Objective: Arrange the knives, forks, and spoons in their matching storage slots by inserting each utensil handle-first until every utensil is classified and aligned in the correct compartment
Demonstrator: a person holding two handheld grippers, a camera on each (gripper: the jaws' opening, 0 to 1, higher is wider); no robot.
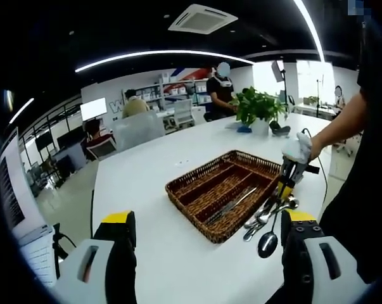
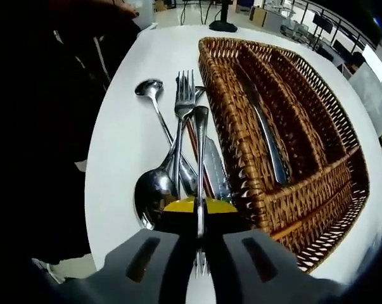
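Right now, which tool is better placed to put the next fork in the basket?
The right tool: it's shut on a shiny metal fork beside the brown wicker basket. The left tool is open, farther away.

Your right gripper [image 2: 200,218] covers the middle of that fork [image 2: 201,145], and the basket's [image 2: 241,158] far corner gets cut off.

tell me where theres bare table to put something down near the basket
Free: the white table on the wicker basket's far side, toward the potted plant, and in front of the left gripper. Crowded: the strip beside the basket, where loose cutlery lies under the right gripper.
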